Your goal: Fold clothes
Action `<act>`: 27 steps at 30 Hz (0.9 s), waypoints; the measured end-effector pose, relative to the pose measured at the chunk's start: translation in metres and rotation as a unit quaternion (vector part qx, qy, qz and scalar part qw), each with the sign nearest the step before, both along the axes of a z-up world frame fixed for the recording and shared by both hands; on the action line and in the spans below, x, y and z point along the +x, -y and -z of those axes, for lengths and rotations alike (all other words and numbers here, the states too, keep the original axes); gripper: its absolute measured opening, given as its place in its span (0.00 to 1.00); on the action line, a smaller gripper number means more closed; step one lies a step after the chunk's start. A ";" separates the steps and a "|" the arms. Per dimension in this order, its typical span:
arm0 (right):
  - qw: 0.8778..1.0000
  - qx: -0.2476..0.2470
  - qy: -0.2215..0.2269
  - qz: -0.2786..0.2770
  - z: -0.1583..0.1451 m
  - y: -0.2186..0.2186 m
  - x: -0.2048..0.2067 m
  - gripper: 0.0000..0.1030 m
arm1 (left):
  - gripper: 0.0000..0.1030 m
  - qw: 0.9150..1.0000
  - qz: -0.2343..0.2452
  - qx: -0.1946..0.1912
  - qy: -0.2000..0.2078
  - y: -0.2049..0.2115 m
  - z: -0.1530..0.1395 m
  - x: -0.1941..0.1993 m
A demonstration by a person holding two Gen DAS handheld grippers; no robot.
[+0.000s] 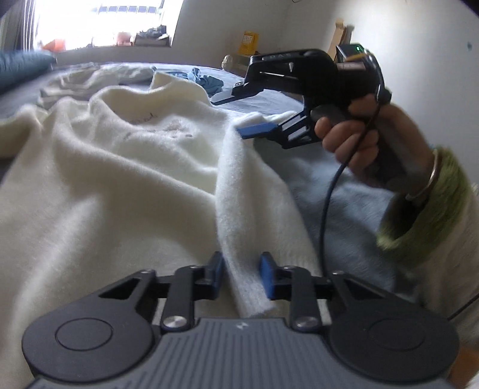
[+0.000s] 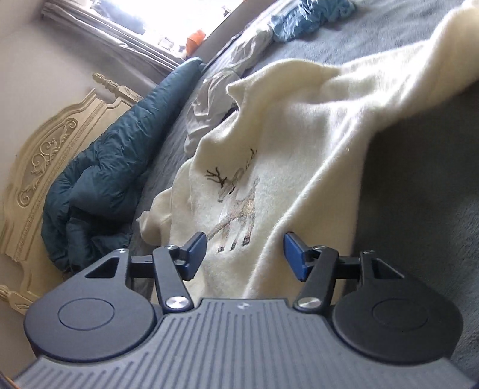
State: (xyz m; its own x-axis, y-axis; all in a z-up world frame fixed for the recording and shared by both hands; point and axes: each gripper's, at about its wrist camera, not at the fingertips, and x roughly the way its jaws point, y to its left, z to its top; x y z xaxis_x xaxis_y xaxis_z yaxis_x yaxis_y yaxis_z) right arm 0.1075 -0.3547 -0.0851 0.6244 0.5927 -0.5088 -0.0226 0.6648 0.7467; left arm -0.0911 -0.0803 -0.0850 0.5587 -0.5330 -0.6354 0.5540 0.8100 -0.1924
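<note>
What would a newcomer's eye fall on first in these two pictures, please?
Most striking is the cream sweater sprawled across the grey bed, a stitched deer on its front. In the left wrist view a hand holds the right claw above its far fold. A teal duvet lies bunched by the carved headboard.

A grey-covered bed (image 2: 419, 209) bears a cream sweater (image 2: 299, 143), teal quilt (image 2: 98, 185) and blue garment (image 2: 305, 18).
</note>
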 end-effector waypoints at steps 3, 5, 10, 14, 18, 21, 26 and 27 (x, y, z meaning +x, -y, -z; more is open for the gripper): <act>1.000 0.014 -0.004 -0.009 0.002 0.002 0.004 0.59 | 0.16 0.999 -0.047 -0.019 -0.002 -0.016 -0.006 0.010; 1.000 0.025 -0.006 -0.016 0.004 0.003 0.006 0.62 | 0.11 0.995 -0.083 -0.039 -0.023 -0.031 -0.007 0.020; 0.997 0.060 -0.032 -0.019 0.018 0.007 0.011 0.63 | 0.18 0.993 -0.084 -0.072 -0.029 -0.047 -0.016 0.017; 0.996 0.071 -0.042 -0.015 0.024 0.009 0.011 0.63 | 0.40 0.999 -0.004 -0.042 0.023 -0.023 -0.031 -0.014; 0.998 0.050 -0.026 -0.021 0.014 0.009 -0.002 0.63 | 0.36 0.999 0.025 0.013 0.016 0.002 -0.017 -0.019; 1.000 0.006 0.003 -0.019 0.000 0.012 -0.030 0.63 | 0.21 1.000 0.017 0.014 0.003 0.005 -0.005 -0.013; 0.996 -0.067 0.049 -0.029 -0.012 0.011 -0.098 0.63 | 0.08 0.999 0.007 -0.039 -0.027 -0.008 -0.003 -0.006; 0.995 -0.079 0.054 -0.037 -0.011 0.007 -0.111 0.62 | 0.07 0.997 0.002 -0.061 -0.042 -0.014 -0.004 -0.004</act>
State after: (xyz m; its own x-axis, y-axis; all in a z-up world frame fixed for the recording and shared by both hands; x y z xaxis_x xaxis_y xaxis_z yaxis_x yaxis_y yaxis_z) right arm -0.0037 -0.3621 -0.0737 0.6387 0.5573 -0.5305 -0.1505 0.7667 0.6241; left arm -0.0947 -0.0666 -0.0813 0.5029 -0.6121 -0.6103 0.5354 0.7749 -0.3361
